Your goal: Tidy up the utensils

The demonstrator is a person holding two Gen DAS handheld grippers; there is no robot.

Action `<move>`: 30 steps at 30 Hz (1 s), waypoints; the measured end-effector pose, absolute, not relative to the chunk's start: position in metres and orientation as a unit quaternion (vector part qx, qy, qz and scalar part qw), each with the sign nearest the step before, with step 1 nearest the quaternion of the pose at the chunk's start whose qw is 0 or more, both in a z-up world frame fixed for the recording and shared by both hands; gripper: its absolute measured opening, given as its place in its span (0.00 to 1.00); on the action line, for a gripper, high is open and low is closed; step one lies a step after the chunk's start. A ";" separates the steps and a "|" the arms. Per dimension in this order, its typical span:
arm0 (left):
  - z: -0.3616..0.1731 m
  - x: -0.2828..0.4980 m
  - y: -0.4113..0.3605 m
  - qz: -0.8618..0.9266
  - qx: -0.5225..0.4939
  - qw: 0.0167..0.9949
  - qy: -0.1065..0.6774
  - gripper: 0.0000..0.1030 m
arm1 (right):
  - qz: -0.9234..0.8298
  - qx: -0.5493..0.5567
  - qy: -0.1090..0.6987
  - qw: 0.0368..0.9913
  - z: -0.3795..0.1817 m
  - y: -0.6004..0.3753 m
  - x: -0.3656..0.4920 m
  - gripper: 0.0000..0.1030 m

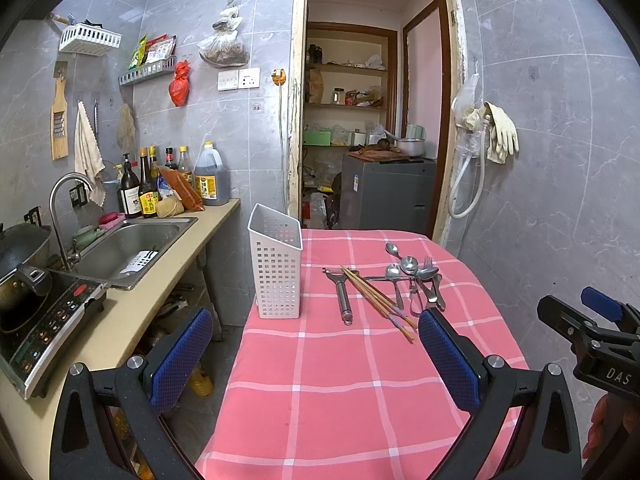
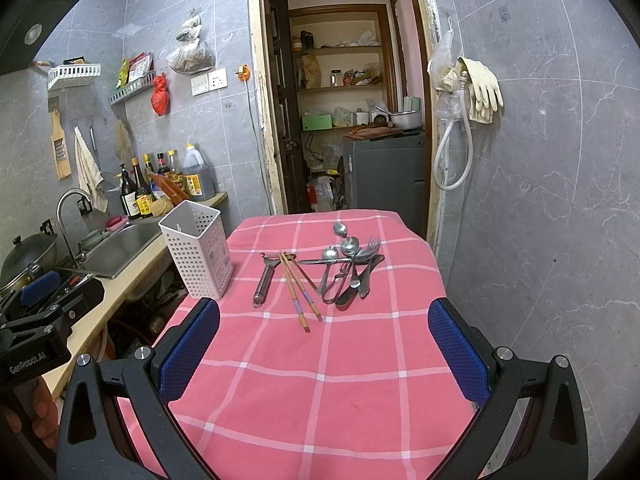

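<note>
A white perforated utensil holder stands upright and empty at the left edge of the pink checked table; it also shows in the right wrist view. To its right lie a steel peeler, a pair of wooden chopsticks, and a pile of spoons and forks. In the right wrist view I see the peeler, the chopsticks and the pile. My left gripper is open and empty, short of the utensils. My right gripper is open and empty, also short of them.
A counter with a steel sink, induction hob and sauce bottles runs along the left. A doorway with a pantry lies behind the table. The right gripper's body shows at the right edge.
</note>
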State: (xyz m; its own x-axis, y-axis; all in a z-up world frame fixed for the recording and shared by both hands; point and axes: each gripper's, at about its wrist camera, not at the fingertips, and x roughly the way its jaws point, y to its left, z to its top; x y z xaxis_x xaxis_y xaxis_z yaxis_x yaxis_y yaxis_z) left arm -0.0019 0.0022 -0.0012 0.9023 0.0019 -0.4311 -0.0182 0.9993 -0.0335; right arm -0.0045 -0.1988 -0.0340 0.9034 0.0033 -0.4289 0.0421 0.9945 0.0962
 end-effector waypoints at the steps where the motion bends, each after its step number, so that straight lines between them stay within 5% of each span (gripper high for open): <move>1: -0.001 -0.002 0.002 0.005 -0.018 0.975 0.221 1.00 | -0.010 0.052 0.220 0.974 -0.033 -0.199 -0.005 0.99; 30: -0.003 -0.002 0.002 0.005 -0.019 0.975 0.220 1.00 | -0.011 0.051 0.220 0.974 -0.039 -0.193 -0.003 0.99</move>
State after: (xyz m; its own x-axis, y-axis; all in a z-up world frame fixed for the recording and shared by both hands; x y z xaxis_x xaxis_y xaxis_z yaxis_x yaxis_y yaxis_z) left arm -0.0021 0.0017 -0.0031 0.9029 0.0005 -0.4299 -0.0176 0.9992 -0.0357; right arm -0.0031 -0.1928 -0.0394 0.9031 0.0017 -0.4295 0.0431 0.9946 0.0946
